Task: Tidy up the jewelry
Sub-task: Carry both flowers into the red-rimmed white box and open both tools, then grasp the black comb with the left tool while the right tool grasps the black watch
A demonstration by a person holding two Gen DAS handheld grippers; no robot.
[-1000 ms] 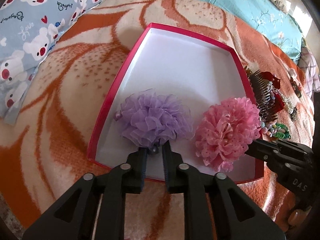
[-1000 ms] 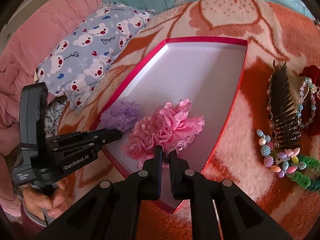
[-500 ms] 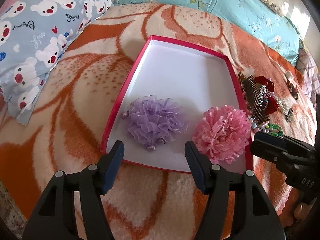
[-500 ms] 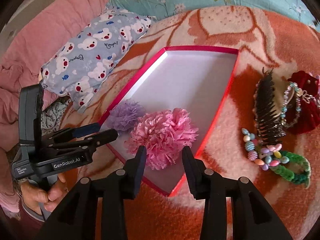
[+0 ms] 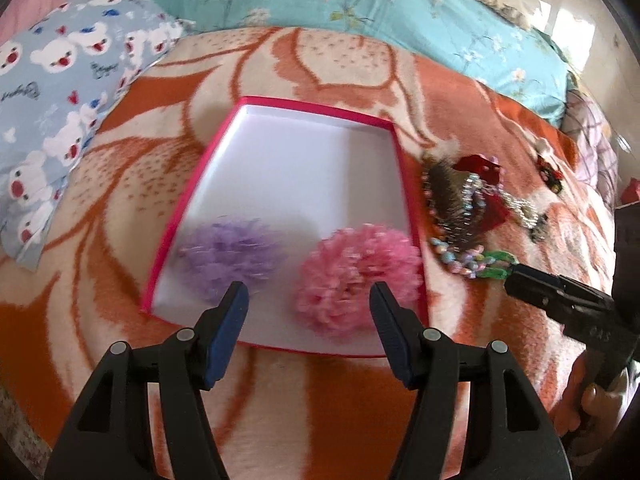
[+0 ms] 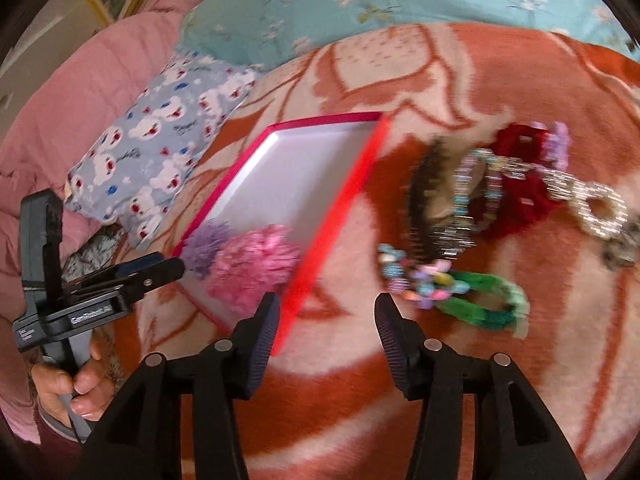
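Note:
A red-rimmed white box (image 5: 394, 152) lies on the blanket. In its near end lie a purple flower hair tie (image 5: 234, 254) and a pink flower hair tie (image 5: 356, 276). My left gripper (image 5: 308, 300) is open and empty, just in front of the box's near edge. My right gripper (image 6: 326, 310) is open and empty, above the blanket right of the box (image 6: 344, 200). A pile of jewelry lies right of the box: a dark comb (image 6: 424, 204), a beaded bracelet (image 6: 416, 276), a green bracelet (image 6: 486, 300), a dark red scrunchie (image 6: 520, 196) and a silver chain (image 6: 600, 208).
An orange and cream blanket (image 5: 120, 184) covers the bed. A blue bear-print pillow (image 5: 60, 92) lies at the left, a turquoise floral cover (image 5: 360, 4) behind. A pink quilt (image 6: 80, 112) is at the far left in the right wrist view.
Both grippers let go of their flower hair ties, opened wide and drew back from the box. The right gripper has swung to the right, toward the jewelry pile.

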